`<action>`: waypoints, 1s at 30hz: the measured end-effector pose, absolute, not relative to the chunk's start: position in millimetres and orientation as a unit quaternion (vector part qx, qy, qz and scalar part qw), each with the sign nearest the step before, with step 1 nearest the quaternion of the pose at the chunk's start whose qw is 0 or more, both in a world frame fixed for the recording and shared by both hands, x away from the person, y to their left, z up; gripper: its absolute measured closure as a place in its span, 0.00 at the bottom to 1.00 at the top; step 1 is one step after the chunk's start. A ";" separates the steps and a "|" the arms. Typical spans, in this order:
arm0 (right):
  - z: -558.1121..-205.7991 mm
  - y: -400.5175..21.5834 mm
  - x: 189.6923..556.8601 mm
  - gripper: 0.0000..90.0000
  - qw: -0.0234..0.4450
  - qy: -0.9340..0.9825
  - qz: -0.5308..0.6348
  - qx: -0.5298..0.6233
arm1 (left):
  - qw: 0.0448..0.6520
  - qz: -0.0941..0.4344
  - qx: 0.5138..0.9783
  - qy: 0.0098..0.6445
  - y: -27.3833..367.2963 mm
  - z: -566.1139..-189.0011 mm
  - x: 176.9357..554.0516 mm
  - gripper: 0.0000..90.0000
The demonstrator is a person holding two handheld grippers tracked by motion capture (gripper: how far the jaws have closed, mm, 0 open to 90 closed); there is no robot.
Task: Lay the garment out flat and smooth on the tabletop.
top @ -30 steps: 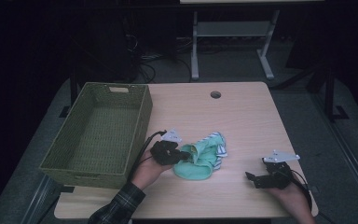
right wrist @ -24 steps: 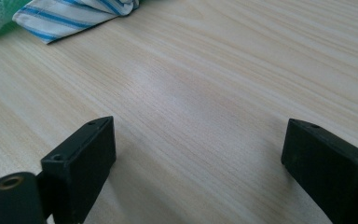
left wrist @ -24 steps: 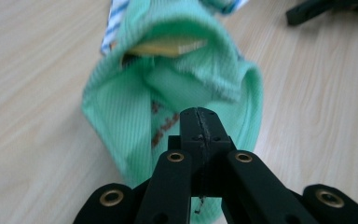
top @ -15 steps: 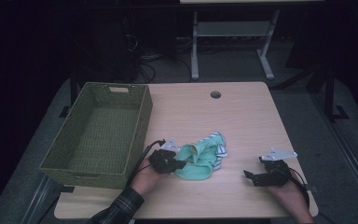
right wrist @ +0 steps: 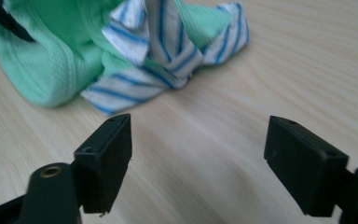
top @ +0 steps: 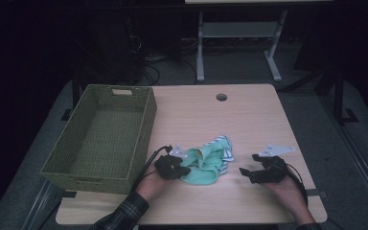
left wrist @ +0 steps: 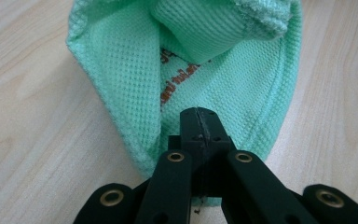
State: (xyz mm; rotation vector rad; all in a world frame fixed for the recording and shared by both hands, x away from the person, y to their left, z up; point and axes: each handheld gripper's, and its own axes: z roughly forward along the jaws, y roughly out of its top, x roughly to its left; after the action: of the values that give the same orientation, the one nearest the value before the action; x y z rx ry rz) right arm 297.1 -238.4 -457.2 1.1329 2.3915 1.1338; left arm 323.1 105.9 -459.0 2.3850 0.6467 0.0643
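A crumpled mint-green garment (top: 205, 165) with a blue-and-white striped part (top: 224, 152) lies on the wooden table (top: 249, 120). My left gripper (top: 184, 170) is at its left end. In the left gripper view the jaws (left wrist: 199, 122) are pressed together on the gathered edge of the green cloth (left wrist: 223, 79). My right gripper (top: 245, 171) hovers low to the right of the garment and points at it. Its jaws (right wrist: 198, 154) stand apart and have just been closing a little, with only bare table between them. The striped cloth (right wrist: 168, 56) lies just beyond them.
A green woven basket (top: 148, 115) sits at the table's left side. A round cable hole (top: 221, 97) is near the far edge. Dark floor, cables and a white metal frame (top: 201, 48) lie beyond the table.
My right gripper has shifted left toward the garment and its jaws stand a little narrower. My left gripper has sunk toward the table with the cloth's edge in it.
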 end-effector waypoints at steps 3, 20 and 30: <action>-454.4 -231.8 302.3 0.27 0.131 0.827 0.390 0.383 | 0.328 0.026 0.912 0.245 105.7 -458.9 323.1 1.00; -452.0 -198.0 326.8 0.47 0.115 0.828 0.417 0.357 | 0.326 0.026 0.913 0.245 105.0 -458.6 323.2 1.00; -457.2 -182.1 347.7 0.72 0.128 0.829 0.411 0.358 | 0.324 0.027 0.913 0.245 104.5 -458.3 323.0 1.00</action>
State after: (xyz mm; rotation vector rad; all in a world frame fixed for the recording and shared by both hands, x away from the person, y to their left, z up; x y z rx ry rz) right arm 347.7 -182.1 -457.2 1.0425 2.4098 1.1947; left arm 323.0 104.5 -458.3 2.3960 0.6434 0.0715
